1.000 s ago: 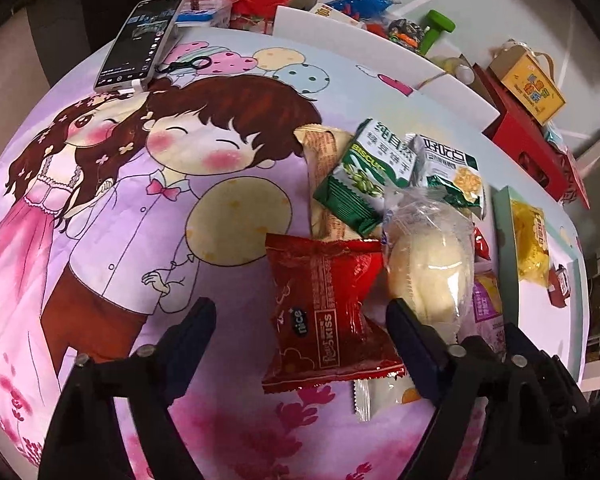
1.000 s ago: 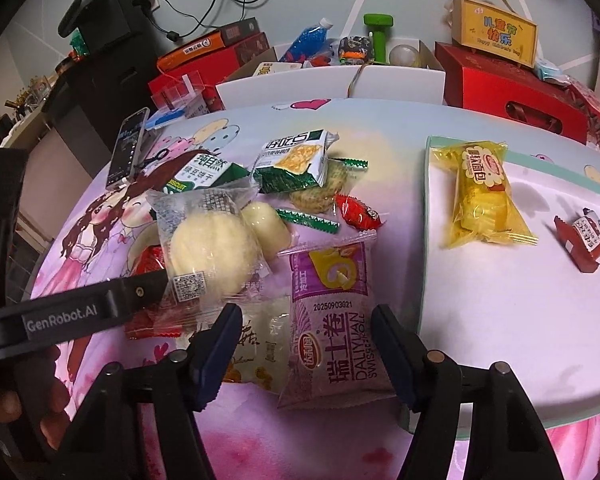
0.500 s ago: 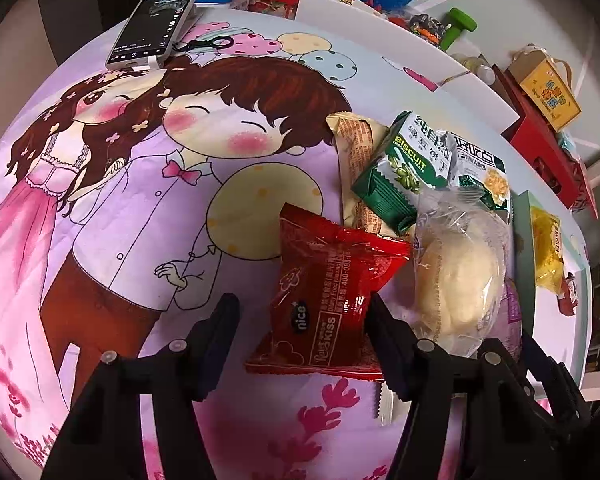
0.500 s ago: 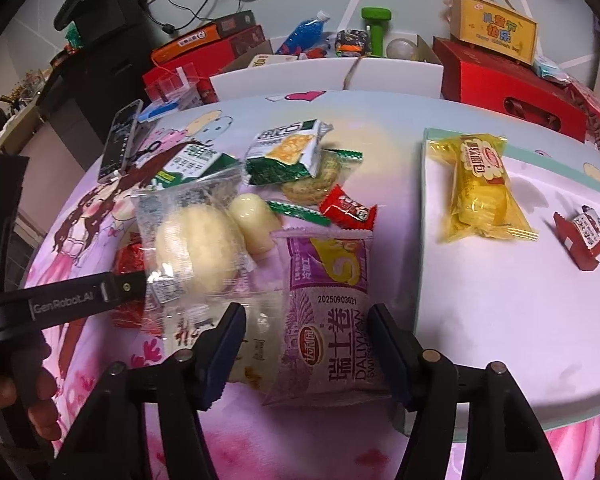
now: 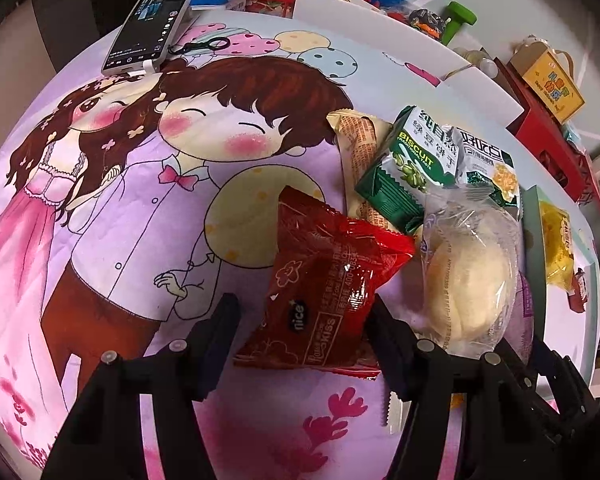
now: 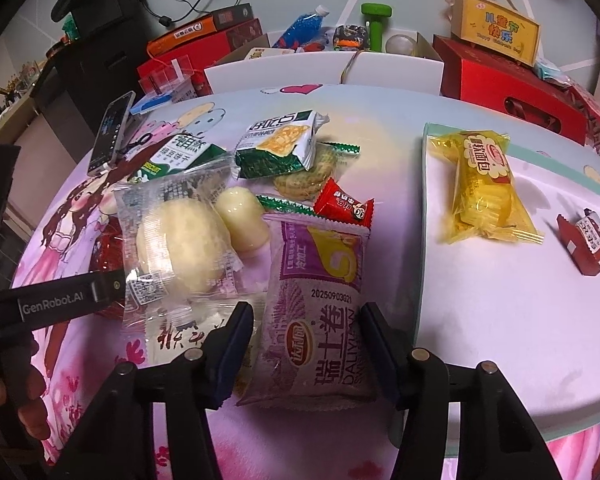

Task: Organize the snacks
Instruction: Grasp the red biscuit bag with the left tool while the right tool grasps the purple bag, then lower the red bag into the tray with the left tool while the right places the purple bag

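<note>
**Q:** What did the two views show of the sorting?

**A:** Two snacks lay on the white tray (image 6: 500, 320): a yellow bread pack (image 6: 484, 188) toward its far side and a small dark-red wrapped sweet (image 6: 588, 240) near its right edge. By that count the task was judged early; most snacks were in a pile on the cartoon-print cloth (image 5: 100, 200), to the left of the tray.

**Q:** What made up the pile?

**A:** A red Kiss pouch (image 5: 324, 292), a clear-wrapped bun (image 6: 180, 248), a purple Swiss-roll pack (image 6: 320, 312), two green-and-white biscuit packs (image 6: 276, 148), a ring-shaped cookie (image 6: 308, 176), a small red candy (image 6: 342, 206), a pale jelly cup (image 6: 242, 220) and a tan wrapper (image 5: 356, 152) partly buried under them.

**Q:** How did the grippers stand?

**A:** The left gripper (image 5: 300, 316) had its fingers spread on either side of the red Kiss pouch, the right finger touching or nearly touching the foil, the left finger apart from it; nothing was clamped. The right gripper (image 6: 306, 332) straddled the lower half of the purple Swiss-roll pack, fingers parted and close to both edges, with no squeeze visible on the wrapper.

**Q:** What remained?

**A:** Judged from the layout, closing on both packs and carrying them, then the other piled items, to the tray.
</note>
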`<state>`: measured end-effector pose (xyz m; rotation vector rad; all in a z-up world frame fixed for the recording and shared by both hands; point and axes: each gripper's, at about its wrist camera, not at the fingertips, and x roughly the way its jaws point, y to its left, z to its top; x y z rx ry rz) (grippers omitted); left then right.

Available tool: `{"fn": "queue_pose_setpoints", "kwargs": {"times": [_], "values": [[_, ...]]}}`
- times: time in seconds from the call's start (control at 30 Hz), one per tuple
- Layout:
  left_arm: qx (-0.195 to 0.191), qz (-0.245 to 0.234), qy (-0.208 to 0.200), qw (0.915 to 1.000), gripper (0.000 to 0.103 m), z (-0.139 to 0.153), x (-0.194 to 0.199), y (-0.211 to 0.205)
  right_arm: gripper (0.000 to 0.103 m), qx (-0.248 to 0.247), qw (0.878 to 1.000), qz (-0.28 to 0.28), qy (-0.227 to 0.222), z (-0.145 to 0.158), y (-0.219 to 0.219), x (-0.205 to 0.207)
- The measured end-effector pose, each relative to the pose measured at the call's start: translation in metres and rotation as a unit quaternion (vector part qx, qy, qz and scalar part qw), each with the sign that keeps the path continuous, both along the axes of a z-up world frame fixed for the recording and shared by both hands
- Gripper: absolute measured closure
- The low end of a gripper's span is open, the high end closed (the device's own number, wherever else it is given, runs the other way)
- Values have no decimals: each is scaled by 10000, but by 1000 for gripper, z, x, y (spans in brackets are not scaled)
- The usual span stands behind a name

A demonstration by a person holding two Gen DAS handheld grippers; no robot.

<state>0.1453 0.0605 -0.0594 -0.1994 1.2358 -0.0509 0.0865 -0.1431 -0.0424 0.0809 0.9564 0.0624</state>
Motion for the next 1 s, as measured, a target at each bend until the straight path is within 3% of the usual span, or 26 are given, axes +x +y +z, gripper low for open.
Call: {"fn": "queue_pose_setpoints", "kwargs": {"times": [0.13, 0.5, 1.0], "values": [[7, 4, -2, 10000, 39, 0, 0, 0, 46, -23, 10000, -6, -17, 0, 0, 0], [-97, 145, -196, 9997, 62, 12, -1, 12, 58, 244, 9995, -135, -151, 5, -10, -1], [-90, 218, -746, 9969, 62, 50, -14, 21, 58, 430, 9970, -286, -579, 37, -20, -16]]}}
